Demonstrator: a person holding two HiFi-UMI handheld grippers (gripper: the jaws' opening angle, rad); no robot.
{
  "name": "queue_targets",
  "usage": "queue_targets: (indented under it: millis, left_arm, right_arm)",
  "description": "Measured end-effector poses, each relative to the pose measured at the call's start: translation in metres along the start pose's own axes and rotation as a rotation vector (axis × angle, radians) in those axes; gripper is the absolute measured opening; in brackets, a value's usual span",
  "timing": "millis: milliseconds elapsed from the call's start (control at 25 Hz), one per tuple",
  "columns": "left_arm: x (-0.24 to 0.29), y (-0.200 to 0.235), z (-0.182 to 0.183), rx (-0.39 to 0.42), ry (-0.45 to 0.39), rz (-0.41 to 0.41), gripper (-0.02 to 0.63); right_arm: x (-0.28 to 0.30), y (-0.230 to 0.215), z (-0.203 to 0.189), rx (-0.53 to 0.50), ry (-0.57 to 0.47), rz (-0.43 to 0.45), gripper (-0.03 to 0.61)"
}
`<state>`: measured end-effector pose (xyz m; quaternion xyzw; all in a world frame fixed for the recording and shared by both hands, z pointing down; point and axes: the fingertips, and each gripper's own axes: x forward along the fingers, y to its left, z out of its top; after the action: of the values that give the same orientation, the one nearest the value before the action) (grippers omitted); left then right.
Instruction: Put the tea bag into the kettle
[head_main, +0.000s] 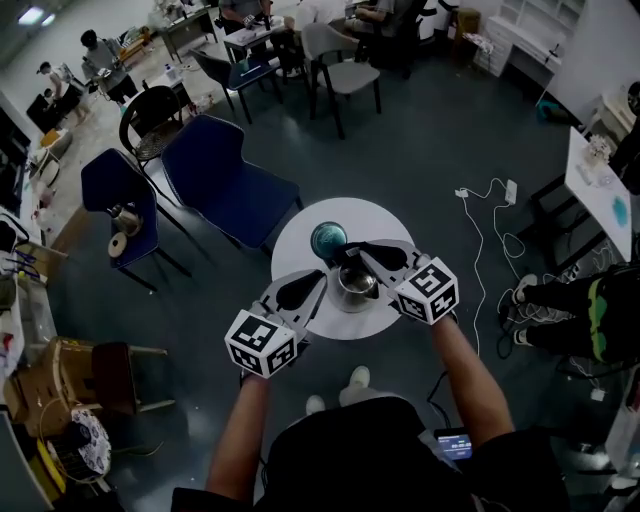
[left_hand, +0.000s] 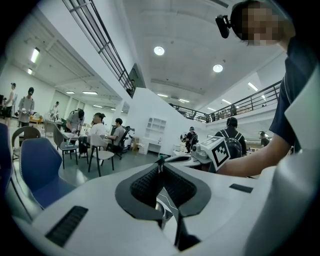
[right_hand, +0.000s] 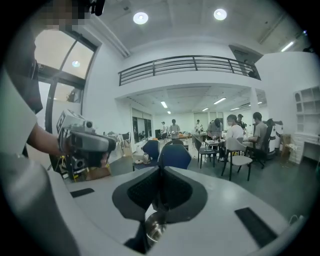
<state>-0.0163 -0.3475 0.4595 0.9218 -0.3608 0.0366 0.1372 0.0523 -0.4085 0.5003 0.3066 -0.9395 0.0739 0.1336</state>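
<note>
- The kettle (head_main: 355, 287) is partly hidden under the right gripper (head_main: 345, 255), whose jaws are pressed together.
- Beside the kettle, the left gripper (head_main: 322, 278) is closed too; anything pinched cannot be discerned.

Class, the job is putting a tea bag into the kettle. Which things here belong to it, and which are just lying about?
Belongs: metal kettle; white table; left gripper; right gripper (both jaws together). No tea bag can be made out.

Lying about: teal round thing by the kettle; blue chair; white power strip on the floor.
</note>
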Motion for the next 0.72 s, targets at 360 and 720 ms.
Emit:
queue_targets:
  millis: [360, 720]
  left_arm:
    - [-0.006, 0.019, 0.002, -0.01, -0.01, 0.036, 0.02]
    - [-0.004, 0.026, -0.002, -0.026, 0.001, 0.06, 0.017]
  right_arm:
    - [0.023, -0.004, -0.049, -0.089, 0.166, -0.024, 0.037]
    - [0.029, -0.009, -0.087, -0.149, 0.284, -0.017, 0.037]
